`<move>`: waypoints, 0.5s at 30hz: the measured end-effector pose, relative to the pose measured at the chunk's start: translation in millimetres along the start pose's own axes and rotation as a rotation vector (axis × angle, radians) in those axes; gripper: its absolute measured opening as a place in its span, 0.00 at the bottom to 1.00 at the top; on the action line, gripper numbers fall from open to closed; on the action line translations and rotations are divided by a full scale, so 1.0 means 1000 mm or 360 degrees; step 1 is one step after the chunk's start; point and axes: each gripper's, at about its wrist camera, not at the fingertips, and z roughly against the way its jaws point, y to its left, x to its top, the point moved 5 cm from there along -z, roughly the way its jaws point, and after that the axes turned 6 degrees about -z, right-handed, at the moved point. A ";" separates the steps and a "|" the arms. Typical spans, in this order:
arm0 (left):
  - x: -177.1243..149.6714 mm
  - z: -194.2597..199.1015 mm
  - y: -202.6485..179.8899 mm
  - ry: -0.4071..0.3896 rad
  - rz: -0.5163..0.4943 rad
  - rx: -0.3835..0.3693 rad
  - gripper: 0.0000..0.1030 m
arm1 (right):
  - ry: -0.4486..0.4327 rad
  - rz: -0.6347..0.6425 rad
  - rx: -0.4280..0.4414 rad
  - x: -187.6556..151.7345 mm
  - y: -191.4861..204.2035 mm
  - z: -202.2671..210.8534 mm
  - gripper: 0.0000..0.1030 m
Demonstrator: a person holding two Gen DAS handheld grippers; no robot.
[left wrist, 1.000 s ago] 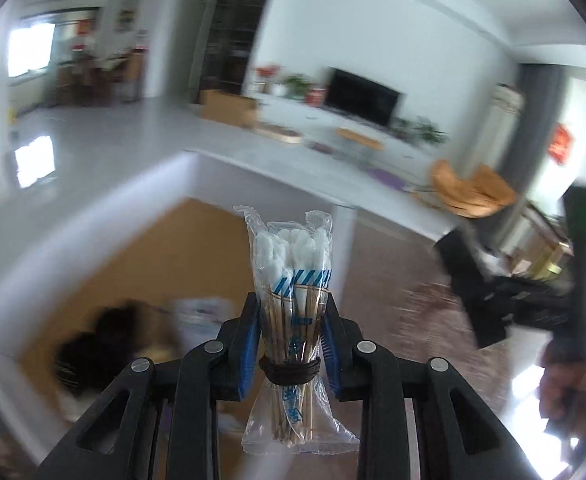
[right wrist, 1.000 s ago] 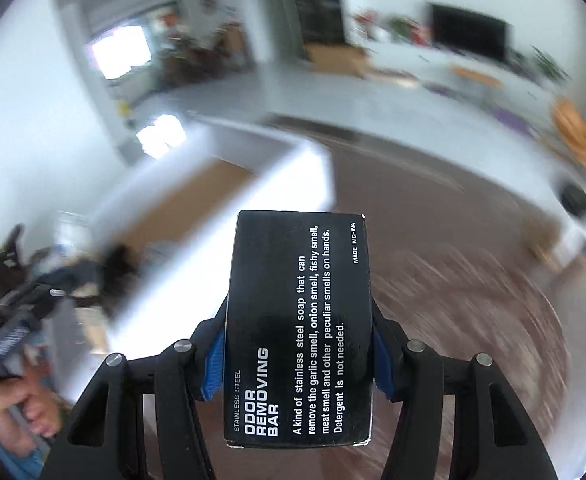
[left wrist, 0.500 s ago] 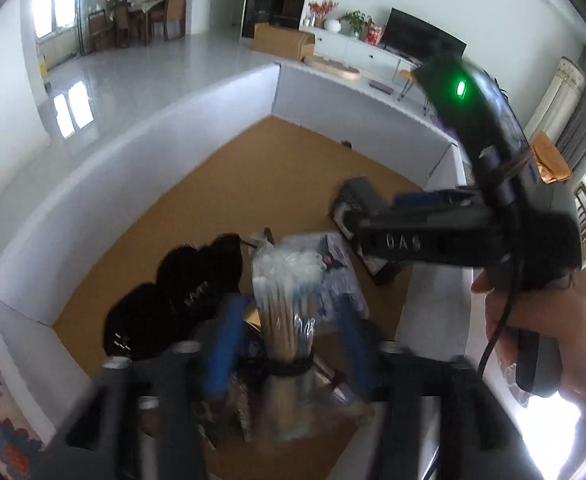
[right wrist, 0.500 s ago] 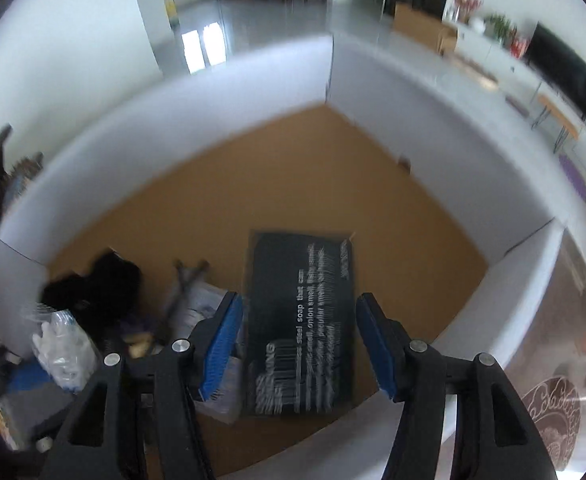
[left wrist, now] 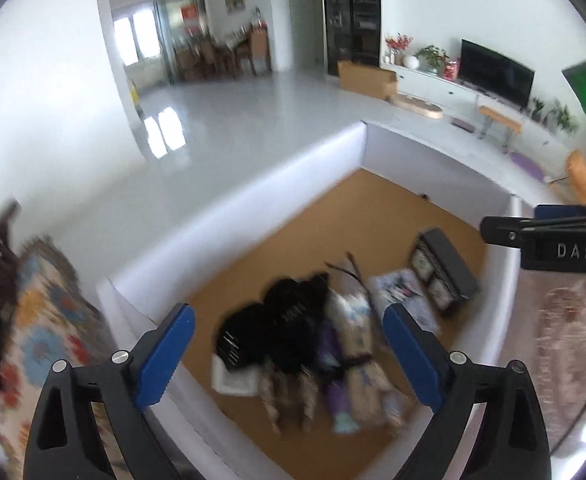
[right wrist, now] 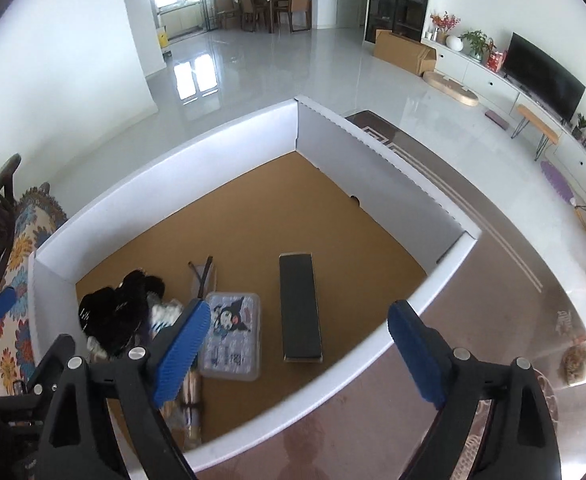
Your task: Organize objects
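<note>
Both grippers hang over the white box [right wrist: 181,168], jaws just spread wide and empty. The left gripper [left wrist: 289,354] has let the cotton swab bundle [left wrist: 355,332] drop among the clutter; the right gripper [right wrist: 299,344] has left the black soap box [right wrist: 299,306] flat beside the cartoon case [right wrist: 233,336].
</note>
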 end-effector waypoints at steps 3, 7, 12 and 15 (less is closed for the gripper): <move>-0.009 -0.001 0.010 0.0070 0.0082 -0.0080 0.93 | 0.0010 0.0032 0.0003 -0.006 0.009 0.012 0.88; -0.016 0.006 0.015 0.0043 0.0105 -0.0042 0.93 | -0.0003 0.0040 0.0036 -0.012 0.018 0.025 0.88; -0.012 0.014 0.018 -0.0018 0.0104 0.0003 0.93 | 0.0005 0.0069 0.0044 -0.014 0.026 0.026 0.88; -0.009 0.016 0.018 -0.0044 0.0097 0.0030 0.93 | 0.0009 0.0066 0.0052 -0.015 0.028 0.024 0.88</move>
